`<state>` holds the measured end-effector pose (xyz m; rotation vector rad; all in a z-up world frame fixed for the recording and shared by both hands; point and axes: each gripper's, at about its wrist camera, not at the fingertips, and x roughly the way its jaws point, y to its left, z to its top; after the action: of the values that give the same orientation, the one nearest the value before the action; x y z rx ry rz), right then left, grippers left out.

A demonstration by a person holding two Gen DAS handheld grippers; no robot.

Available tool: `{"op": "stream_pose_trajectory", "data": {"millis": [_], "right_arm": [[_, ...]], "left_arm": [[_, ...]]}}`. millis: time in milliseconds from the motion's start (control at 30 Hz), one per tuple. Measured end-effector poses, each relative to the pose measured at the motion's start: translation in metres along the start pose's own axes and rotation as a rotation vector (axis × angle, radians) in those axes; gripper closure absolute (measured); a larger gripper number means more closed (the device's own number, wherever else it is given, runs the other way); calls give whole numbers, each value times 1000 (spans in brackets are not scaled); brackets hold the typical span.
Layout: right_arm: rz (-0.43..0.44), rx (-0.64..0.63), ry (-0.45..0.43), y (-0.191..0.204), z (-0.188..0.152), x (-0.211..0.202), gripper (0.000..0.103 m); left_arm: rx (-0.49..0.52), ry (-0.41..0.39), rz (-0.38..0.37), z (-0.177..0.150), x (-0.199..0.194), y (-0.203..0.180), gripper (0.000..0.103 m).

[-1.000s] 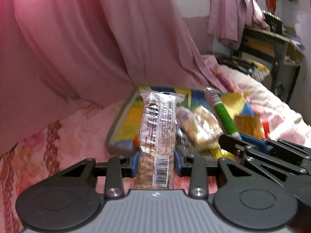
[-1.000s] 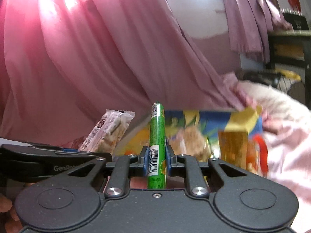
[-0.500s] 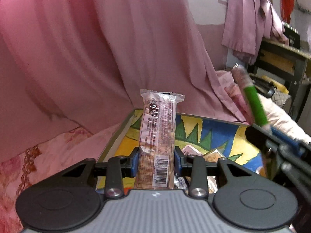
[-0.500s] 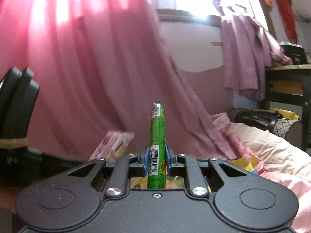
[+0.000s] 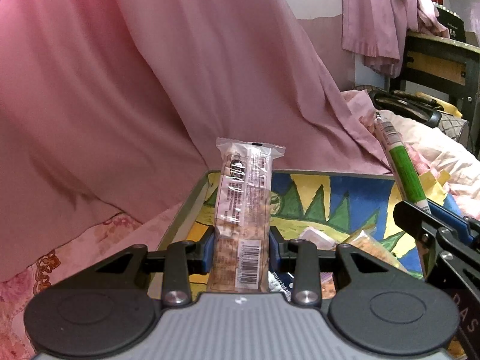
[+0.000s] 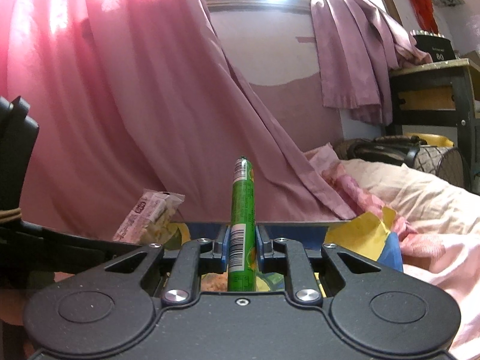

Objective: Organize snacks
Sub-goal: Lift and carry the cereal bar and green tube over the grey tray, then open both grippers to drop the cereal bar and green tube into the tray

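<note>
Both hand-held grippers have lifted off the painted tray (image 5: 192, 207). Left hand-held gripper (image 5: 242, 249) clamps a cereal bar (image 5: 244, 210); right hand-held gripper (image 6: 241, 247) clamps a green snack stick (image 6: 241, 210). Transport step; next, likely a sorted drop spot.

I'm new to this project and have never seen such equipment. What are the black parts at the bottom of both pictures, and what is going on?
There is no robot here: a person holds one hand-held gripper in each hand, and each carries a camera looking forward along its two fingers. The black parts are the grippers' own bodies.

One picture comes from the left gripper. It is shut on a clear-wrapped snack bar, held upright over a colourfully painted tray with a few more snack packets in it. The tray lies on pink bedding in front of a pink curtain.

The other picture comes from the right gripper, shut on a thin green snack stick. Each gripper also shows at the edge of the other's picture.
</note>
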<state>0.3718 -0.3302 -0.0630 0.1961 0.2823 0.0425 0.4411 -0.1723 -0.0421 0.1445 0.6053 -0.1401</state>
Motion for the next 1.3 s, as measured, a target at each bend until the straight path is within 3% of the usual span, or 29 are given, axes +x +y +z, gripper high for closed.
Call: {"op": "stream_pose_trajectory", "data": {"millis": [367, 867, 1300], "right_arm": [[-14, -10, 20, 1, -5, 9, 84], [-31, -51, 34, 6, -11, 17, 77], [-26, -47, 29, 7, -11, 17, 60]], "left_arm": [[-6, 25, -8, 0, 12, 2, 64], [-118, 107, -32, -11, 32, 18, 62], [-158, 47, -17, -10, 24, 23, 25]]}}
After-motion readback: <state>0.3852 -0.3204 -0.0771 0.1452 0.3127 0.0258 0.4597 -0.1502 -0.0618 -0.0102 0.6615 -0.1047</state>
